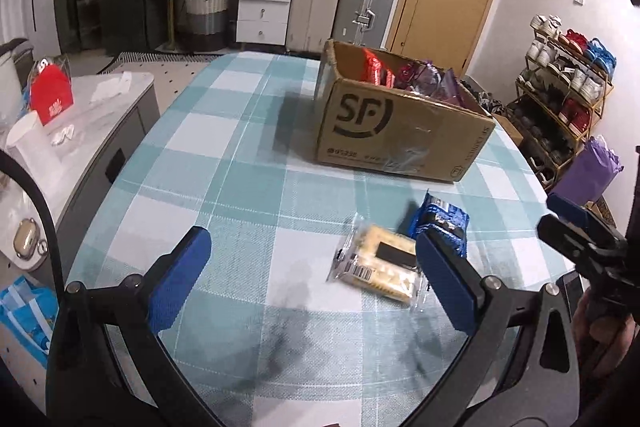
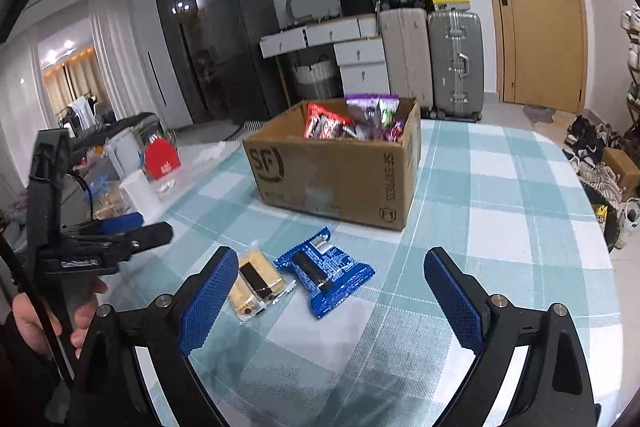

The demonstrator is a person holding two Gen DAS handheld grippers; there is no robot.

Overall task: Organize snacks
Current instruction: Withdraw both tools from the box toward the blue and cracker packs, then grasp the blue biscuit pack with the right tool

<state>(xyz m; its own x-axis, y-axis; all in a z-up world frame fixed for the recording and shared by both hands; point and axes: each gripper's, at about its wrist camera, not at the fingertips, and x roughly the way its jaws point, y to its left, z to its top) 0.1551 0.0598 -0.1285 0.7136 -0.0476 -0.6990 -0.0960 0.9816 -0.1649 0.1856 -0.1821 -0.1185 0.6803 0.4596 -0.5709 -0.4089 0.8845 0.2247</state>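
A brown SF cardboard box (image 1: 400, 131) stands open on the checked tablecloth and holds red and purple snack packs (image 2: 352, 123). In front of it lie a clear pack of yellow biscuits (image 1: 380, 267) and a blue snack pack (image 1: 442, 221). Both also show in the right wrist view: the biscuits (image 2: 256, 283) and the blue pack (image 2: 326, 271). My left gripper (image 1: 316, 279) is open and empty, with the biscuits just inside its right finger. My right gripper (image 2: 332, 299) is open and empty, just short of both packs.
A grey side cabinet (image 1: 100, 115) with a red box and white cups stands left of the table. A shoe rack (image 1: 560, 99) and a purple bag (image 1: 588, 171) stand to the right. Suitcases and drawers line the far wall.
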